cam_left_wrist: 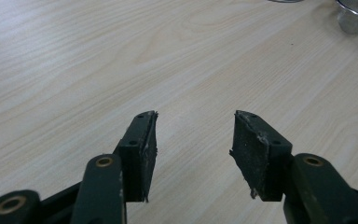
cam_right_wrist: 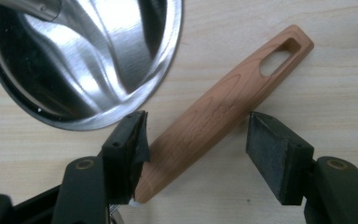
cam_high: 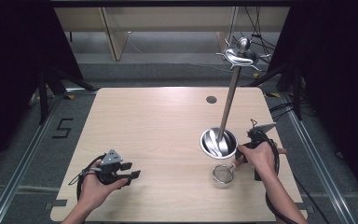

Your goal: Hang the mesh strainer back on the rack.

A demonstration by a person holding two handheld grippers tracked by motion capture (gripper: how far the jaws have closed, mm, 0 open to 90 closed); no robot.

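A small metal strainer (cam_high: 223, 174) with a wooden handle (cam_right_wrist: 223, 109) lies on the table just in front of a steel stand. The stand has a round dish base (cam_high: 219, 143), a tall pole (cam_high: 228, 100) and a hooked top (cam_high: 242, 55). My right gripper (cam_right_wrist: 196, 140) is open, and the handle lies slantwise between its jaws. The left pad (cam_right_wrist: 137, 140) sits right beside the wood and the right pad (cam_right_wrist: 272, 149) stands clear of it. My right hand covers that gripper (cam_high: 243, 157) in the high view. My left gripper (cam_left_wrist: 196, 135) rests open and empty low over the table's front left (cam_high: 133, 176).
The stand's shiny base (cam_right_wrist: 88, 60) lies just beyond the right jaws. The strainer's rim (cam_left_wrist: 354, 18) shows far off in the left gripper view. A dark round cable hole (cam_high: 211, 99) sits near the table's far edge. Bare light wood (cam_high: 158, 126) spans the middle.
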